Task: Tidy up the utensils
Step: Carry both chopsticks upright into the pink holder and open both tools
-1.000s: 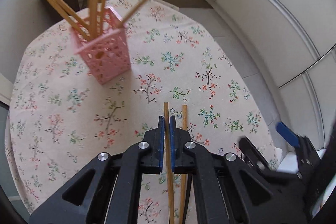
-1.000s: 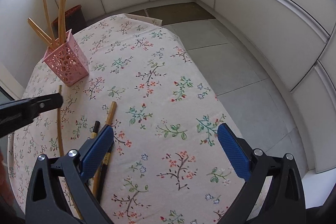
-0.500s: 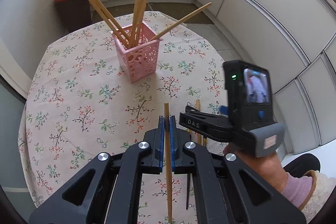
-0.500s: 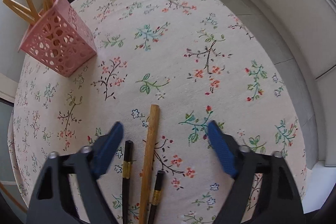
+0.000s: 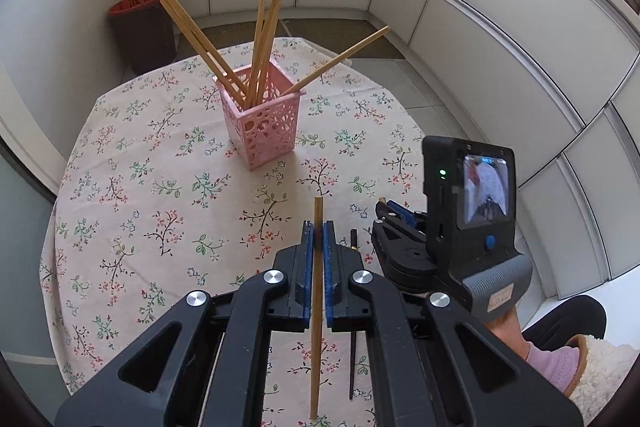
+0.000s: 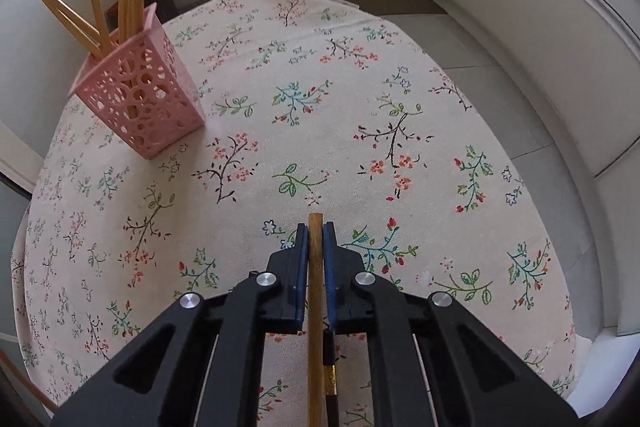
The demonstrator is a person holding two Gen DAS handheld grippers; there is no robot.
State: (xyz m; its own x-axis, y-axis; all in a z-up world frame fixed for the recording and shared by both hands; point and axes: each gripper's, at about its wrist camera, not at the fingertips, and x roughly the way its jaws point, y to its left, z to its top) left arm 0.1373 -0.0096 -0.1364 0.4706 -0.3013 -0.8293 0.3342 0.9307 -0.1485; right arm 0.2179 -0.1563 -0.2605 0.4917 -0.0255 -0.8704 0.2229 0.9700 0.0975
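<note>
Both my grippers clamp chopsticks above the table.

My left gripper pinches one chopstick; my right gripper has just closed on another. Bare cloth lies ahead; the pink holder stands mid-table, clear of every edge.

Your right claw hides most of the black chopstick under it, and the held wooden chopstick runs off the bottom edge.

wrist views downward, shared pink basket
</note>
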